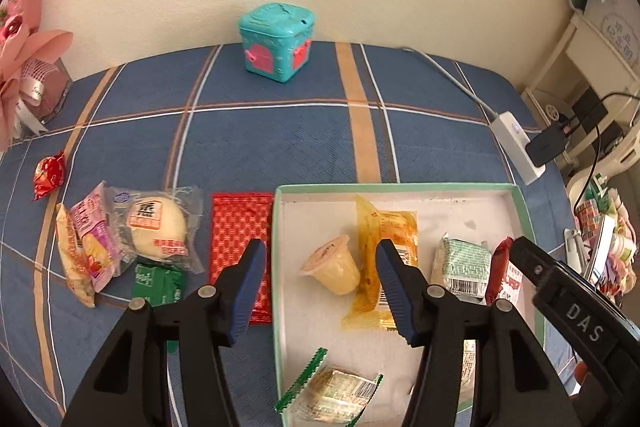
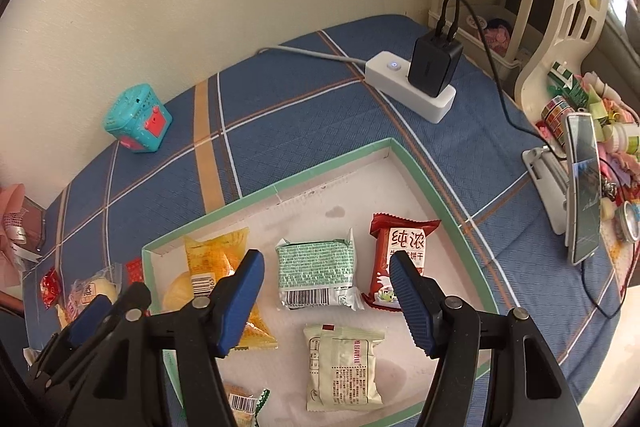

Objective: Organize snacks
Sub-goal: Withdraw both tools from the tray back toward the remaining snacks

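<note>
The left gripper (image 1: 320,291) fills the bottom of the left wrist view, its jaws standing apart with nothing between them. They hang above the left edge of the tray (image 1: 400,189), a shallow white box with a green rim that lies on the bench (image 1: 280,131) under a blue checked cloth.

At the left of this view, outside the tray, loose snacks lie on the cloth: a small red candy (image 1: 48,175), a pink packet (image 1: 94,239) on a yellow one, a round bun in clear wrap (image 1: 160,227), a green packet (image 1: 158,281) and a flat red sachet (image 1: 240,247) just beside the tray wall. Inside the tray, from left to right, lie a jelly cup (image 1: 334,265) on its side, an orange-yellow packet (image 1: 384,239), a green-white packet (image 1: 466,265) and a red biscuit pack (image 1: 506,275). In the lower part of the tray lies a packet with green zigzag edge (image 1: 332,391). A teal toy box (image 1: 278,41) stands far back by the wall, and a white power strip (image 1: 516,147) lies at the right.

In the right wrist view the right gripper (image 2: 328,291) also has its jaws open and empty, above the green-white packet (image 2: 318,273). A pale green packet (image 2: 342,367) lies below it, the red biscuit pack (image 2: 396,259) to the right. A phone on a stand (image 2: 582,187) is at the right edge.
</note>
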